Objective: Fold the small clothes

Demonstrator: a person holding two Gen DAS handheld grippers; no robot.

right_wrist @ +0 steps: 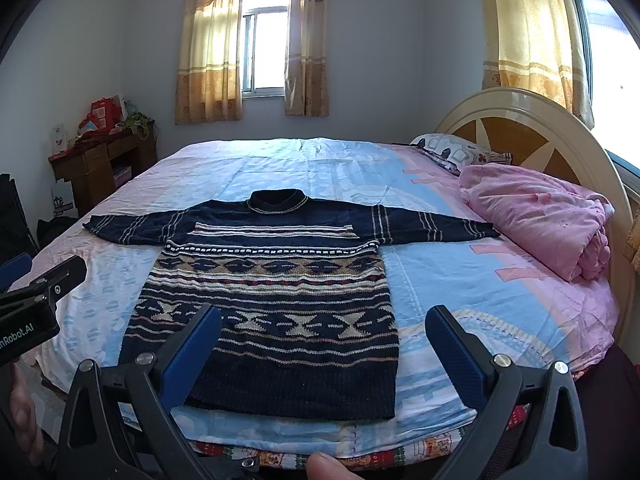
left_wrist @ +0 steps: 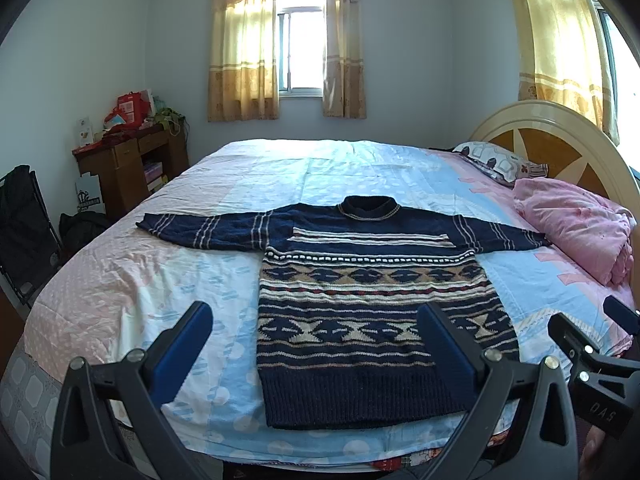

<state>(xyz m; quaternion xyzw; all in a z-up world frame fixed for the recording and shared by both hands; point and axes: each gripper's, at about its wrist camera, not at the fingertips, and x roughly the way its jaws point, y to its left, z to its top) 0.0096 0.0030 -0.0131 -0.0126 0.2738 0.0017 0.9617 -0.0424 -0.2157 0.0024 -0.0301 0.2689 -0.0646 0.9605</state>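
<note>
A navy knit sweater (left_wrist: pixel 360 280) with cream, tan and red patterned bands lies flat on the bed, both sleeves spread out sideways, collar away from me; it also shows in the right wrist view (right_wrist: pixel 272 288). My left gripper (left_wrist: pixel 316 320) is open and empty, held above the near bed edge over the sweater's hem. My right gripper (right_wrist: pixel 324 324) is open and empty, above the hem's right side. The right gripper shows at the right edge of the left wrist view (left_wrist: pixel 592 344). The left gripper shows at the left edge of the right wrist view (right_wrist: pixel 40 284).
The bed sheet (left_wrist: pixel 192 280) is pale pink and blue. A folded pink quilt (right_wrist: pixel 540 220) and a patterned pillow (right_wrist: pixel 452 150) lie by the headboard (right_wrist: pixel 520 128) at right. A wooden desk (left_wrist: pixel 128 164) with clutter stands at far left, a dark chair (left_wrist: pixel 24 220) beside it.
</note>
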